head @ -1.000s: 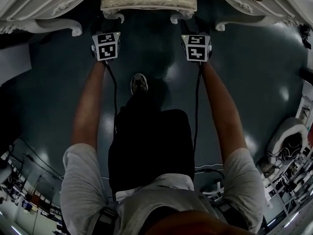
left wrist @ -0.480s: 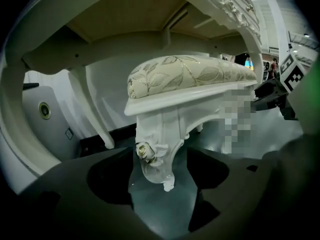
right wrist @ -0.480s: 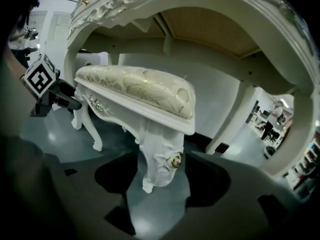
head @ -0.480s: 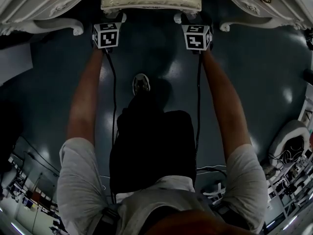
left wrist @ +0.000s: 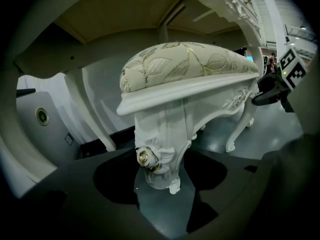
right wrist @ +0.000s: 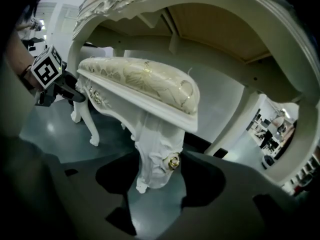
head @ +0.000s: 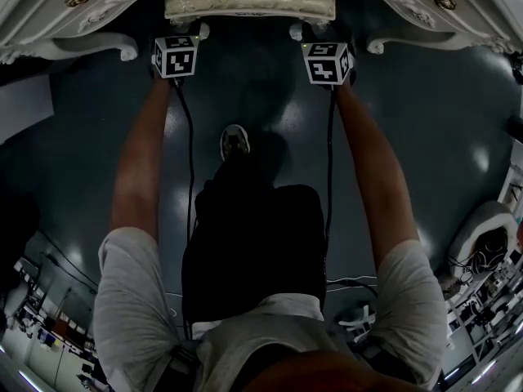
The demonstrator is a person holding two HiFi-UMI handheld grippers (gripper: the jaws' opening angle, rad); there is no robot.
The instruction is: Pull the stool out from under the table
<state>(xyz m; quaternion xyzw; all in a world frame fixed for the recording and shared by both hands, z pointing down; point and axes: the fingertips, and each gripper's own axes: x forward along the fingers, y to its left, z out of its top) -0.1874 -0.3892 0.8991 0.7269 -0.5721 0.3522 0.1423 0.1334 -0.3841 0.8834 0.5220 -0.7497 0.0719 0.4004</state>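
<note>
A white carved stool [head: 249, 0] with a cream, gold-leaf cushion stands under the ornate white table [head: 49, 6]. In the head view my left gripper [head: 186, 37] is at its front left leg and my right gripper [head: 315, 37] at its front right leg. The left gripper view shows the left gripper [left wrist: 161, 170] with that leg [left wrist: 162, 134] between its jaws, both sides touching. The right gripper [right wrist: 157, 173] holds the other leg [right wrist: 155, 144] the same way. Both pairs of jaws have just been closing on the legs.
The table's curved legs [head: 102, 46] flank the stool on both sides. My shoe [head: 234, 140] stands on the dark glossy floor behind the grippers, and cables trail back from them. A white seat-like object [head: 482, 235] sits at the right, and clutter at the lower left.
Both grippers have moved forward and lower, up to the stool's front legs. The stool itself stays under the table.
</note>
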